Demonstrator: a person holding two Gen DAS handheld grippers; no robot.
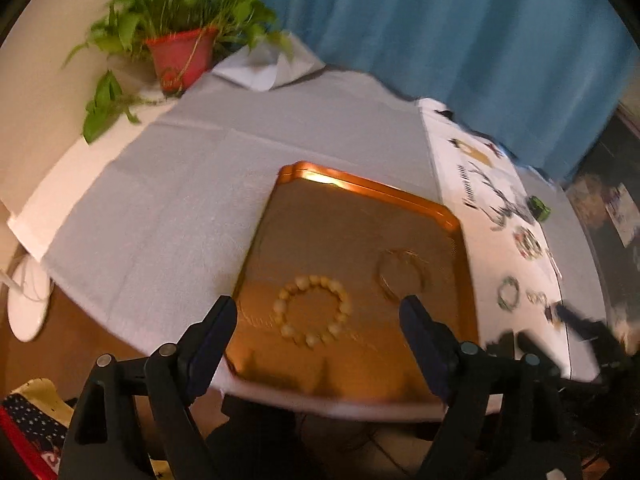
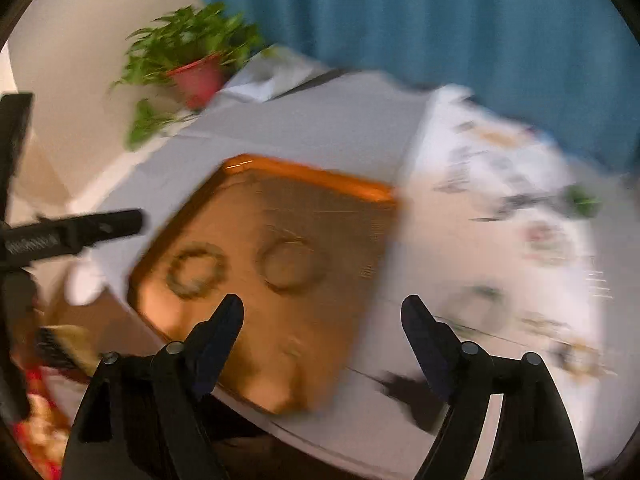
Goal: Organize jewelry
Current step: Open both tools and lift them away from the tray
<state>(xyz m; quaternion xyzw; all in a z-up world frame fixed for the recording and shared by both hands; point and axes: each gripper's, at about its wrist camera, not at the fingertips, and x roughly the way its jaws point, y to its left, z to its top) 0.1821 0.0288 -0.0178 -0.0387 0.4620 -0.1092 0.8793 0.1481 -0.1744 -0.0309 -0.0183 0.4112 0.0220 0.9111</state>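
Note:
A copper tray (image 1: pixel 316 220) lies on a grey cloth. In it are a cream bead bracelet (image 1: pixel 313 309) and a thin gold bangle (image 1: pixel 401 275). My left gripper (image 1: pixel 318 312) is open and empty, above the tray's near edge. Right of the tray, on white printed paper (image 1: pixel 464 216), lie several more pieces: a green bracelet (image 1: pixel 508 293), a multicolour bracelet (image 1: pixel 529 243) and a small green item (image 1: pixel 540 208). The right wrist view is blurred. There the tray (image 2: pixel 304 208) holds the bead bracelet (image 2: pixel 196 268) and bangle (image 2: pixel 292 266). My right gripper (image 2: pixel 322 312) is open and empty over the tray's near right corner.
A potted plant in a red pot (image 1: pixel 182 56) stands at the table's far left corner. A blue curtain (image 1: pixel 460 28) hangs behind. The left gripper's finger (image 2: pixel 80 230) shows at the left of the right wrist view. A white lamp base (image 1: pixel 28 300) sits below left.

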